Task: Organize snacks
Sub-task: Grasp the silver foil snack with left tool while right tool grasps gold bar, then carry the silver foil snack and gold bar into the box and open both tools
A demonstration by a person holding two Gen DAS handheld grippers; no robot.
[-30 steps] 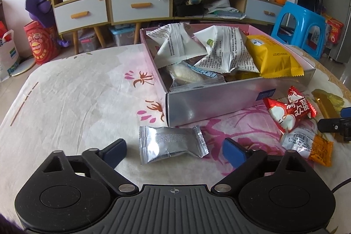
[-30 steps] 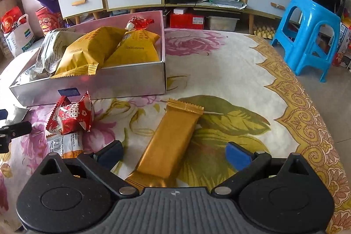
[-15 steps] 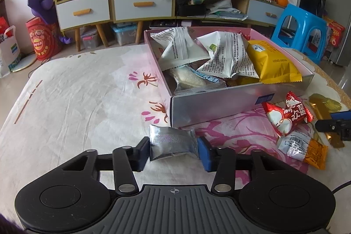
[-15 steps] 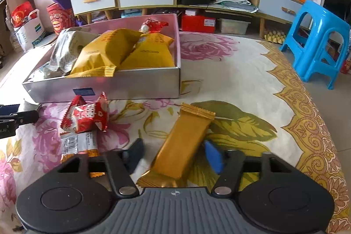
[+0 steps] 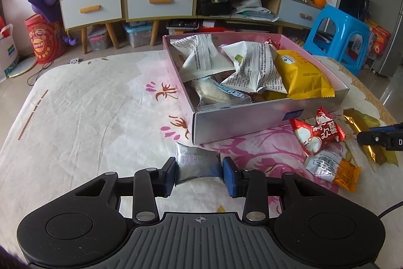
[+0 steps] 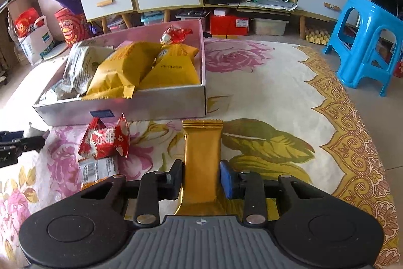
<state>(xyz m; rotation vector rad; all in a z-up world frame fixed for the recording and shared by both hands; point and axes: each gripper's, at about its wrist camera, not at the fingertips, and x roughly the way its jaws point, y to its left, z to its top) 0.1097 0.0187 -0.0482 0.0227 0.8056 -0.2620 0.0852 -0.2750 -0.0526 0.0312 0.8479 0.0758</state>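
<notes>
Left wrist view: nearest the lens, the left gripper [image 5: 199,174] is seen with its jaws just closed in on a silver foil snack packet [image 5: 197,163], pinched across its width and crumpled between the pads, just before the near corner of the open snack box [image 5: 241,121]. From the right wrist view, the right gripper [image 6: 201,179] is clamped on a long gold wrapped bar [image 6: 201,163], held near its lower end, so that most of the bar juts forward toward the box. Both snacks appear secured; lifting and carrying to the box is judged to be the step in hand. Each packet should be raised clear of the near wall before being moved over it, and the bar's free end kept from catching the rim. A red candy packet [image 5: 317,135] and an orange-and-white packet [image 5: 332,169] are left on the flowered tablecloth [image 5: 88,117] between the grippers. Farther on, the box is already crowded with white and yellow bags, so a gap should be chosen before release.
</notes>
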